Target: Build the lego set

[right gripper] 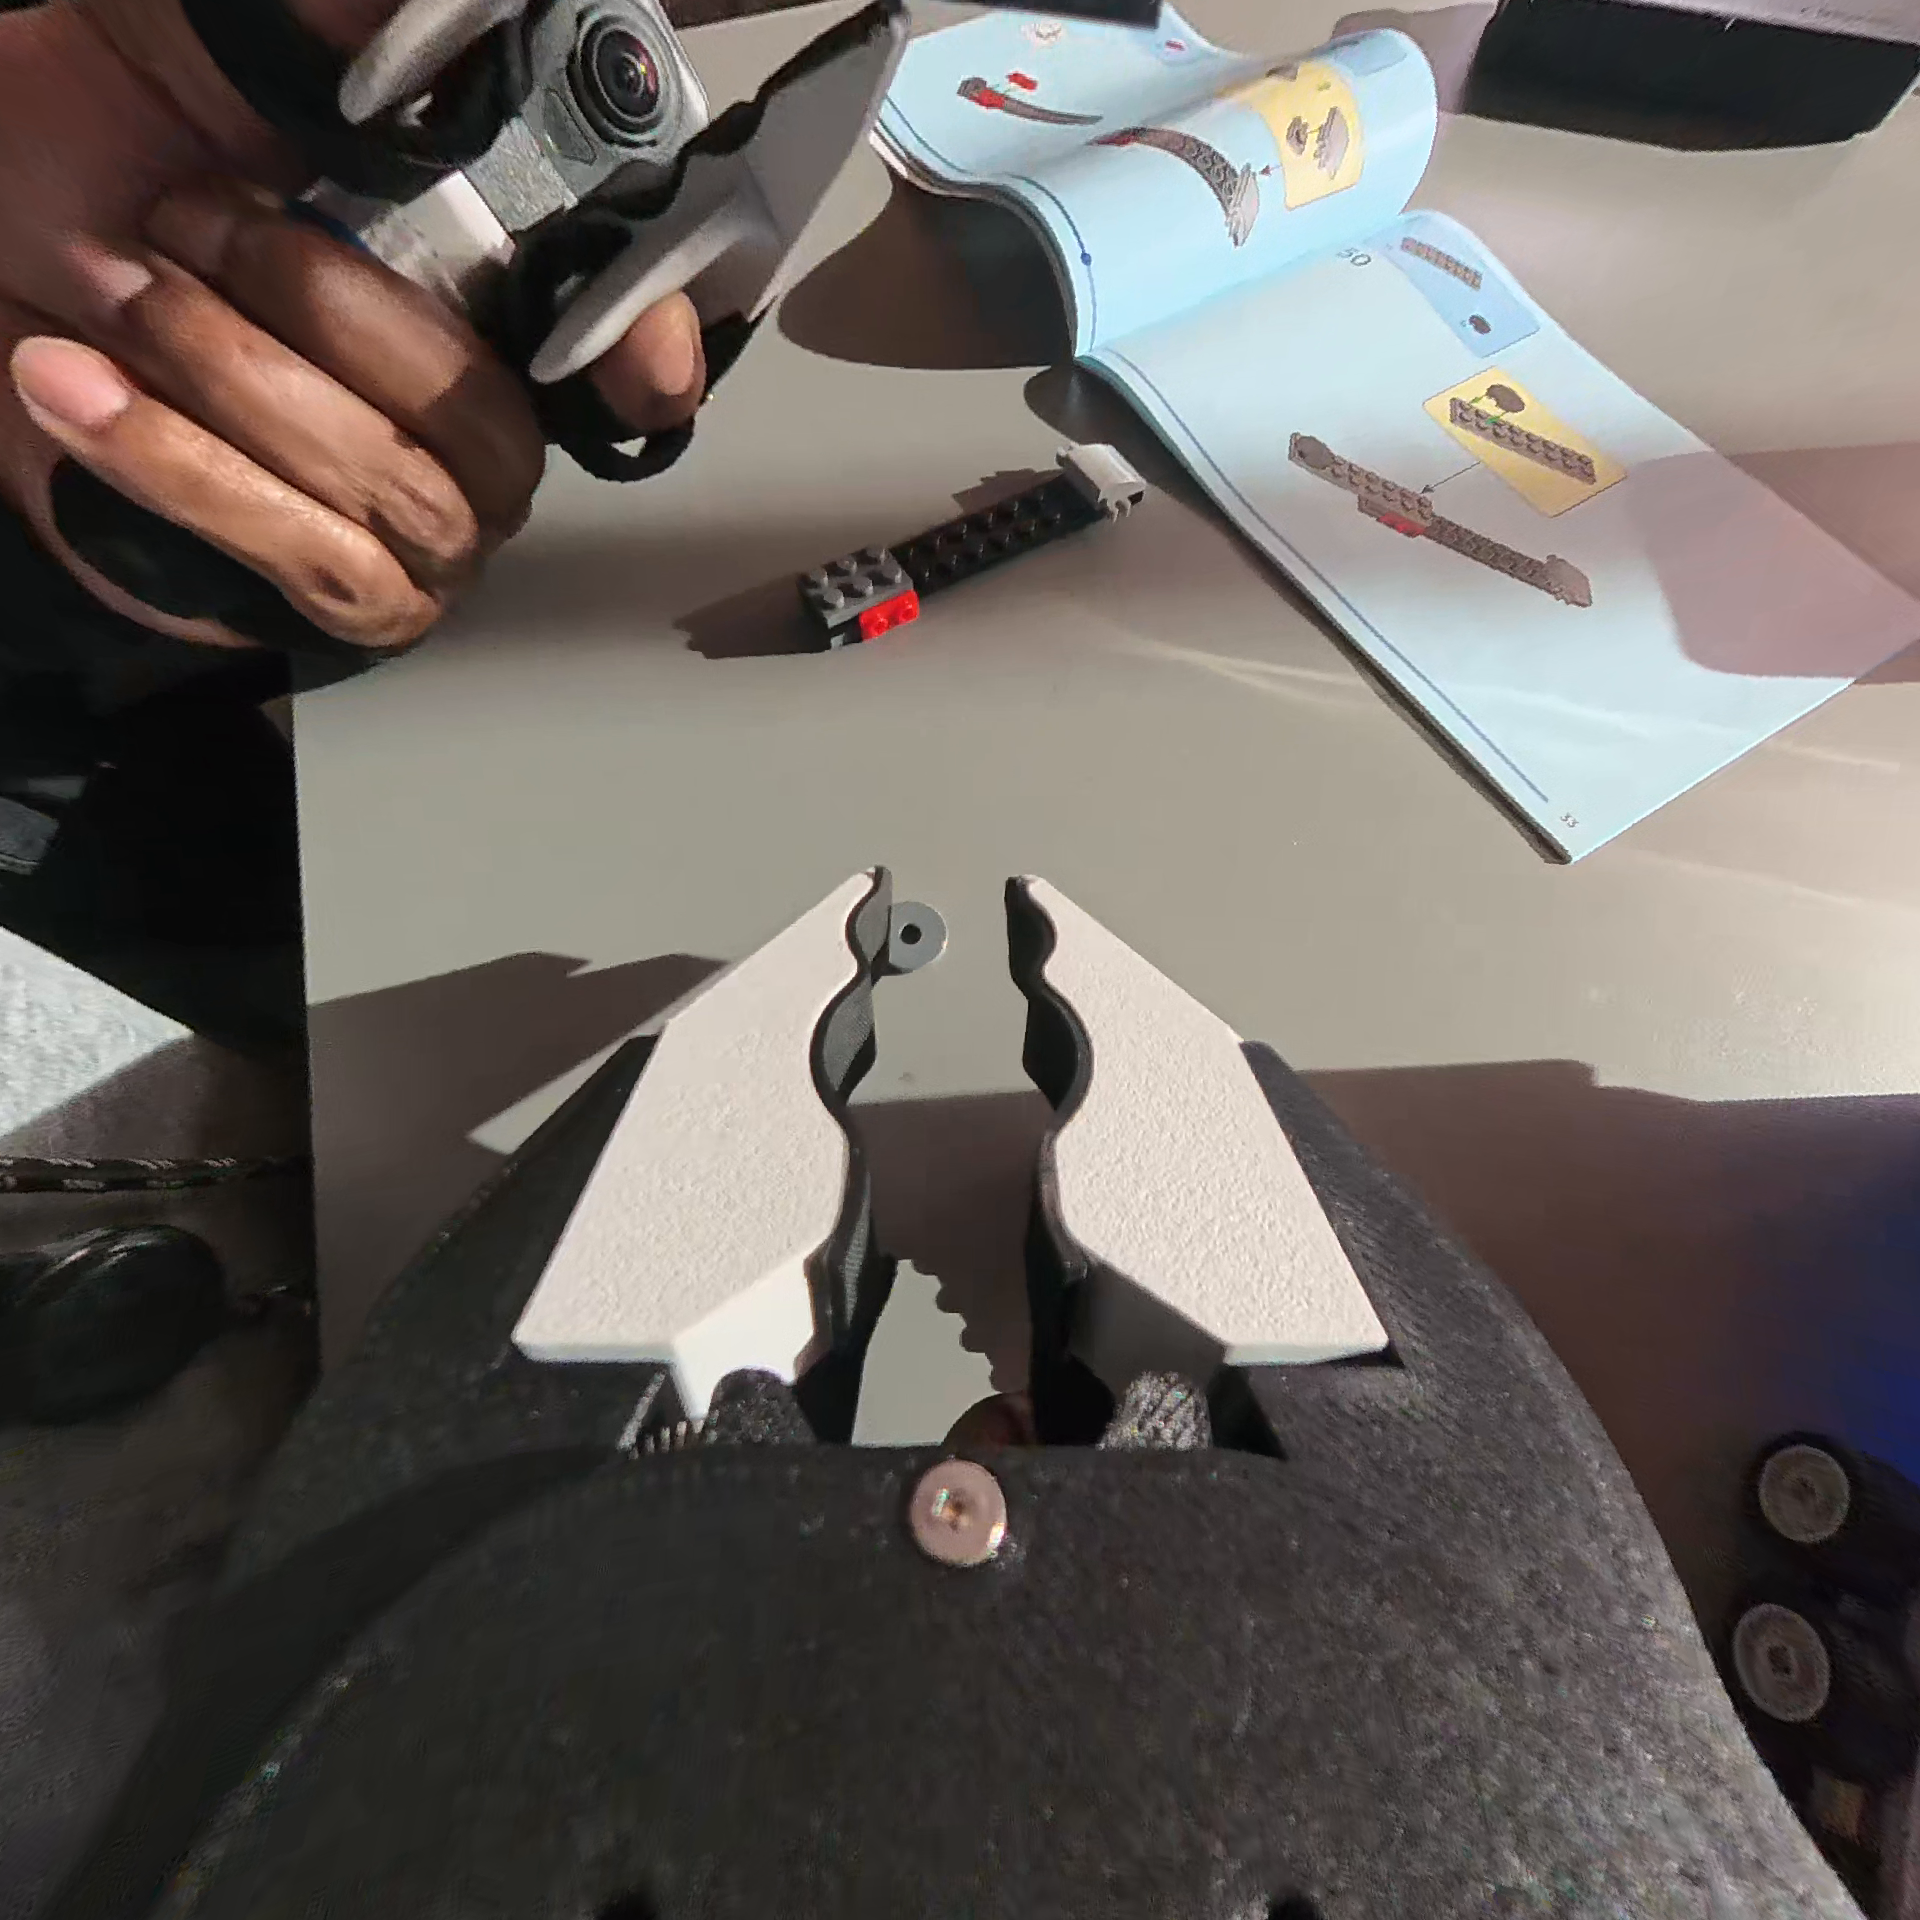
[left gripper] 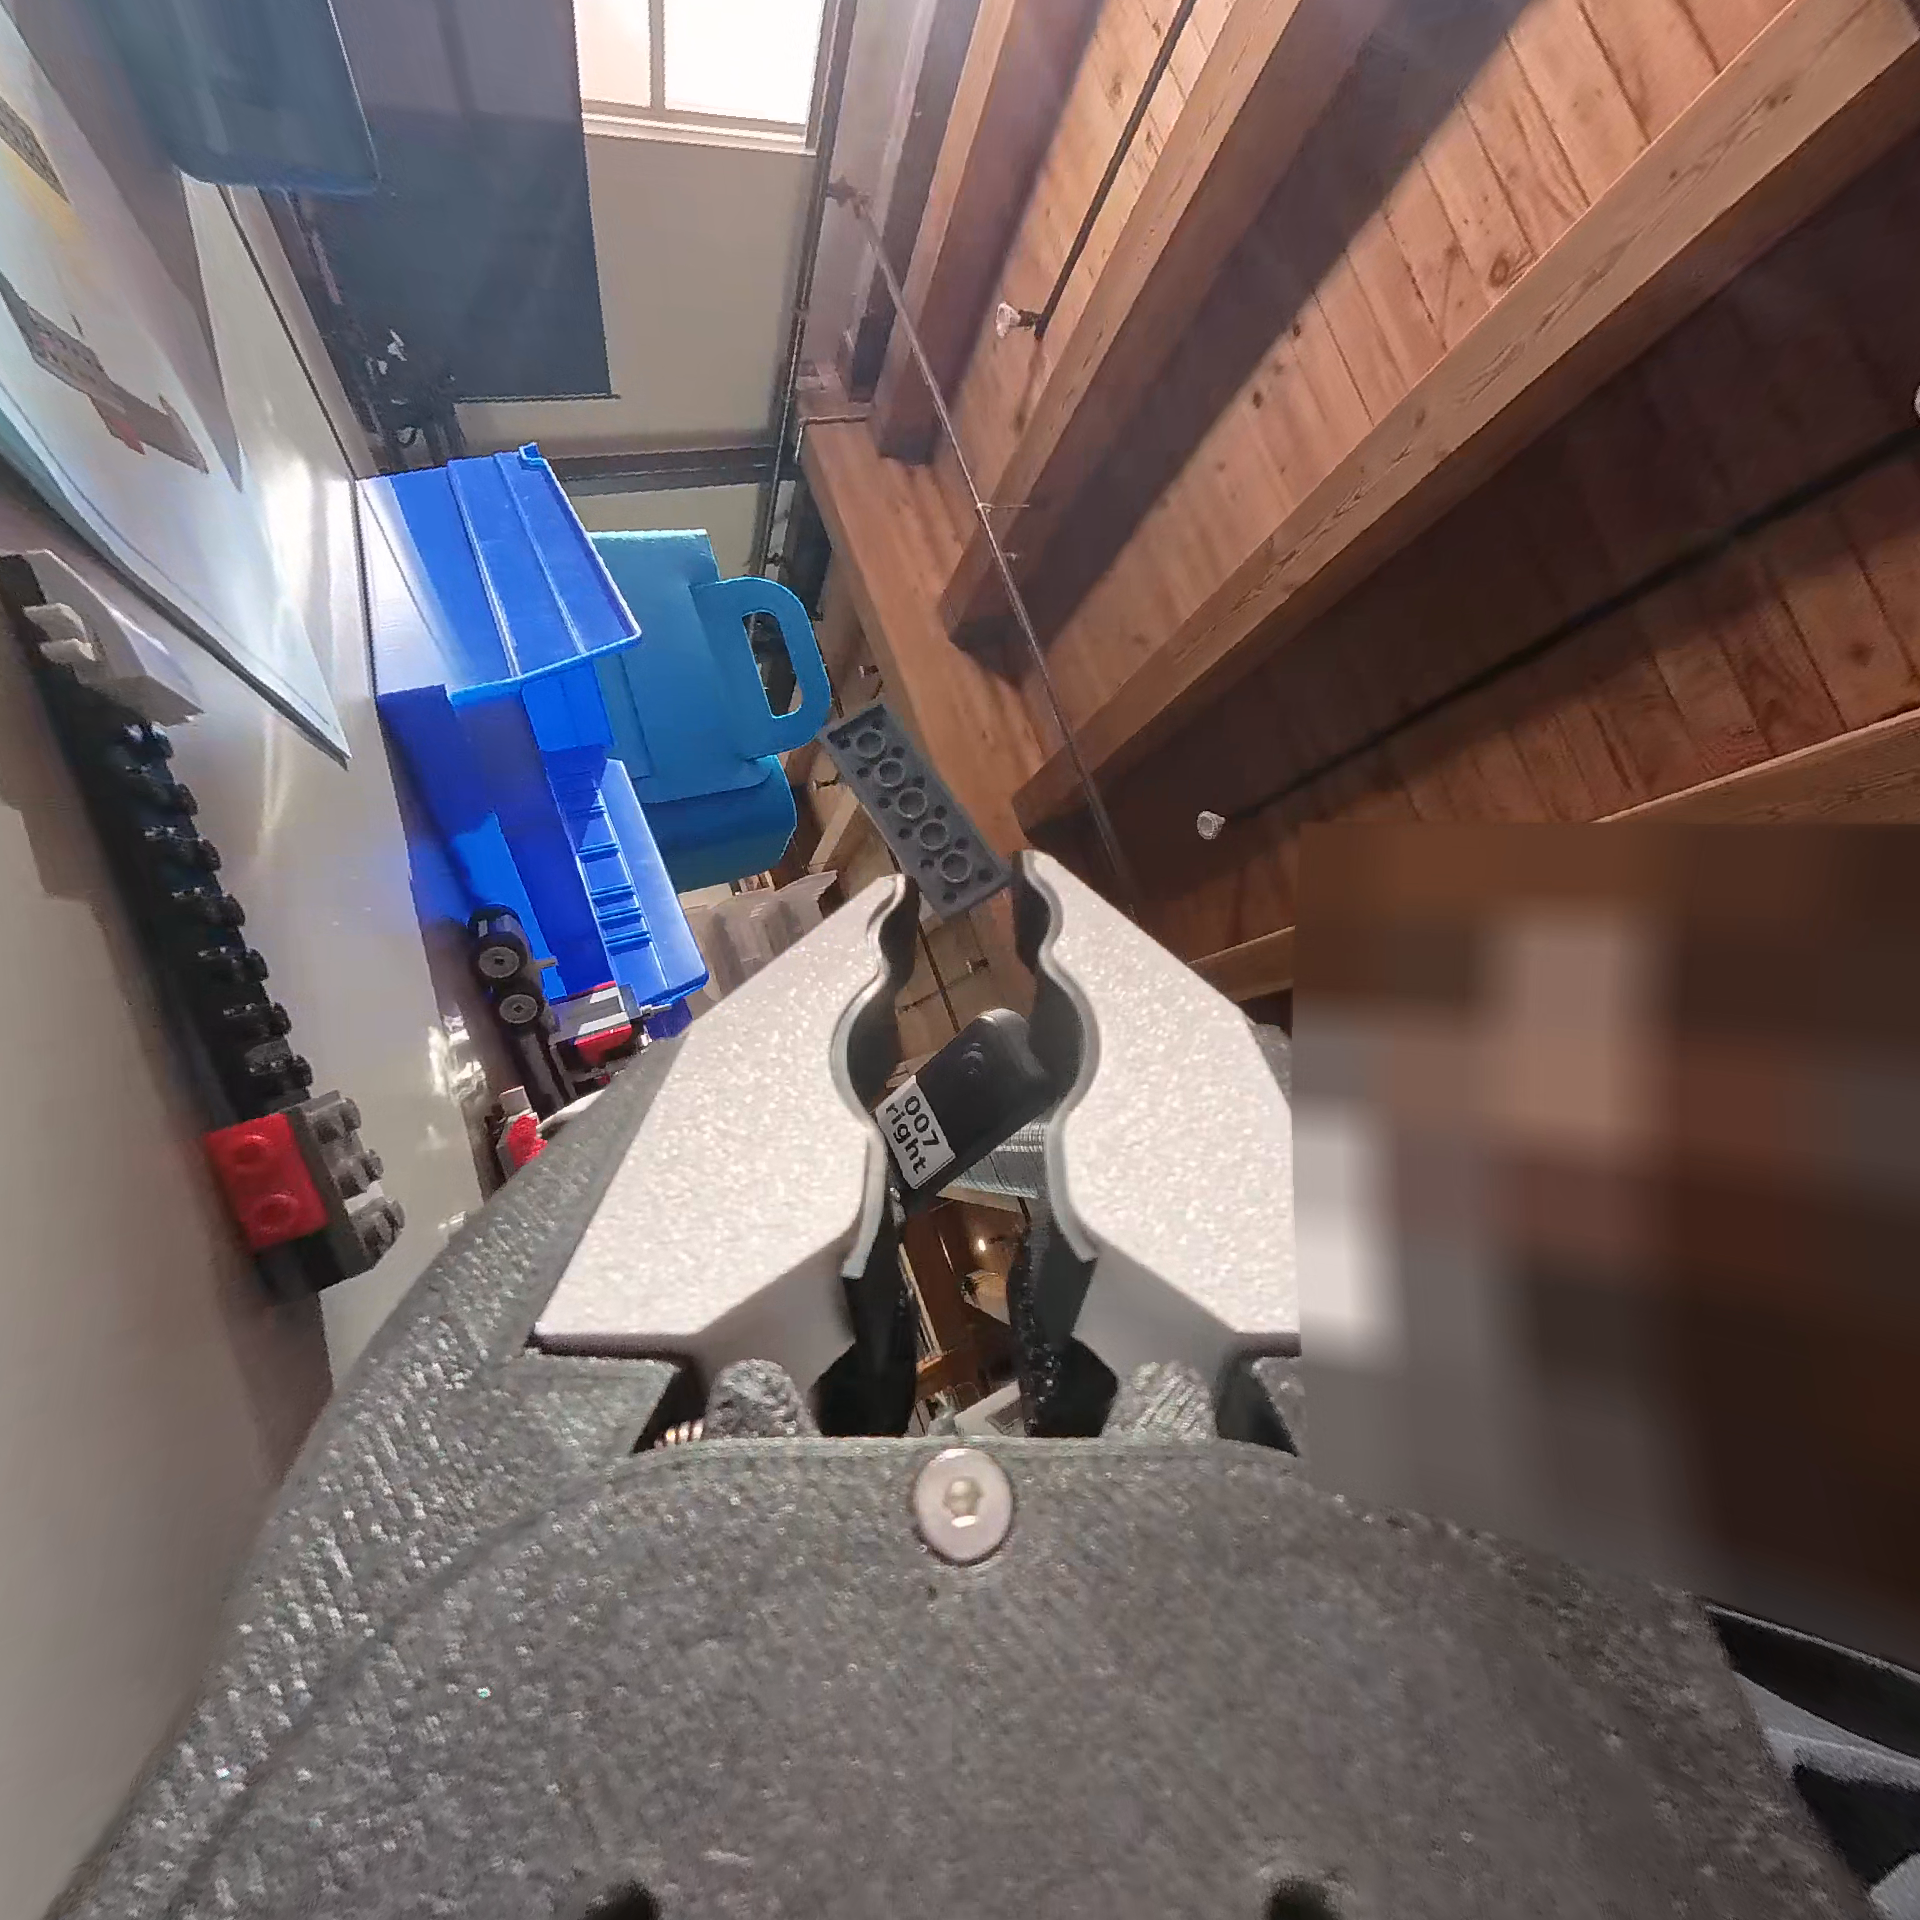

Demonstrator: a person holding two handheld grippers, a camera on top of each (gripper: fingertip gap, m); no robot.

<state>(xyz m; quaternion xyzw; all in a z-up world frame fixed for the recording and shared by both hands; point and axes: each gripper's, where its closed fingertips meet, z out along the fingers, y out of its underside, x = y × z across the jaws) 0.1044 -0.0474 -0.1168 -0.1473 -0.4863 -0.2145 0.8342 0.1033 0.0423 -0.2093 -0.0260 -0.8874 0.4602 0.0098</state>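
My left gripper (left gripper: 961, 883) is shut on one end of a dark grey Lego plate (left gripper: 909, 810), held in the air with its underside facing the camera. A hand holds this gripper at the upper left of the right wrist view, where its fingers (right gripper: 727, 187) show. My right gripper (right gripper: 940, 894) is open, low over the grey table (right gripper: 623, 790). A small round grey piece (right gripper: 916, 935) sits against its left finger pad, apart from the right pad. A long black Lego assembly (right gripper: 987, 530) with a red brick (right gripper: 888, 618) lies on the table; it also shows in the left wrist view (left gripper: 208, 914).
An open light-blue instruction booklet (right gripper: 1403, 499) lies on the table at the right. Blue plastic bins (left gripper: 540, 748) and a small built Lego vehicle (left gripper: 582, 1029) stand at the table's far end. Wooden beams (left gripper: 1351, 416) fill the right of the left wrist view. Some 12 cm of space lies between my two pairs of fingers.
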